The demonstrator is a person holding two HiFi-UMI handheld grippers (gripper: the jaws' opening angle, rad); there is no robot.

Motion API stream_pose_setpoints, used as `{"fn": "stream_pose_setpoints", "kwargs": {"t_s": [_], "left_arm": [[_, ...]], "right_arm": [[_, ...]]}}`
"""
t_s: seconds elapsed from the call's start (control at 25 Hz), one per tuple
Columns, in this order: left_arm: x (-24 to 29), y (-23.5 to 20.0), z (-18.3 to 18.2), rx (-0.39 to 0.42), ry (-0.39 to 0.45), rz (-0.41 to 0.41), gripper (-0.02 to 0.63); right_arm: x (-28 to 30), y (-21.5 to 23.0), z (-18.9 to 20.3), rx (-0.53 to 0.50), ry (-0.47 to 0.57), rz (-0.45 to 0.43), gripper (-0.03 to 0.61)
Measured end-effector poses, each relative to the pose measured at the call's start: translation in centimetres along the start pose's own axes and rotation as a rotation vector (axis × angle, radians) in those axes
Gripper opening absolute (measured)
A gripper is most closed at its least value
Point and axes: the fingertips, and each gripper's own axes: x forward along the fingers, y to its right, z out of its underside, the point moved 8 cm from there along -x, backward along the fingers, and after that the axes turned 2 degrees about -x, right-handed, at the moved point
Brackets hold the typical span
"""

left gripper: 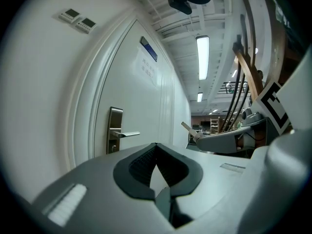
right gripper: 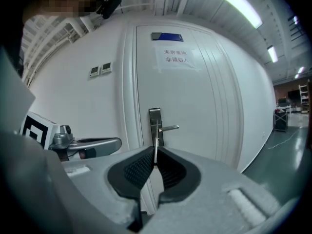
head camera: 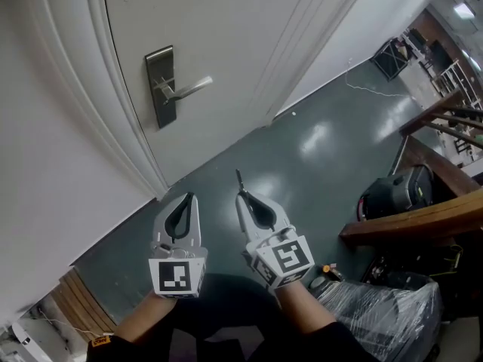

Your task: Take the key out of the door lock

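Two grippers hover clear of the door lock (head camera: 159,86). The right gripper (head camera: 241,196) pinches the key (head camera: 238,179); the left gripper (head camera: 189,197) sits clenched, jaws empty. Steady pressure should prevent slipping.

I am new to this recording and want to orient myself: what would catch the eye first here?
The right tool is shut on a thin key that sticks out of its tip, clear of the white door at upper left with its metal handle plate. The left tool beside it is shut and empty.
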Motion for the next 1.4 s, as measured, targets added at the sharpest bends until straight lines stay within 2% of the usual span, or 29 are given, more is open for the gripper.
{"fn": "stream_pose_setpoints", "kwargs": {"t_s": [0.28,0.4,0.52,0.68,0.88,1.12,1.4], "left_arm": [[-3.3,9.0,-0.1,0.018,-0.003,0.048,0.017],[-5.5,13.5,-0.1,0.036,0.001,0.047,0.017],[-7.8,17.3,-0.1,0.041,0.009,0.028,0.018],[-11.1,21.2,0.0,0.063,0.011,-0.02,0.017],[-15.8,22.9,0.3,0.076,-0.002,-0.095,0.017],[-20.6,23.6,0.2,0.087,0.02,-0.147,0.017],[-25.9,22.3,1.5,0.071,0.0,-0.171,0.017]], "right_arm": [[-9.8,1.8,1.1,0.002,0.026,0.047,0.014],[-14.3,2.5,1.6,0.005,0.043,0.027,0.014],[-18.3,3.0,2.8,-0.011,0.063,-0.006,0.014],[-22.9,3.7,3.2,-0.005,0.055,0.009,0.014],[-26.7,2.3,3.7,-0.018,0.037,-0.012,0.014],[-30.1,-1.3,3.9,-0.039,0.094,-0.079,0.014],[-32.0,-5.8,5.7,-0.019,0.011,-0.058,0.014]]}}
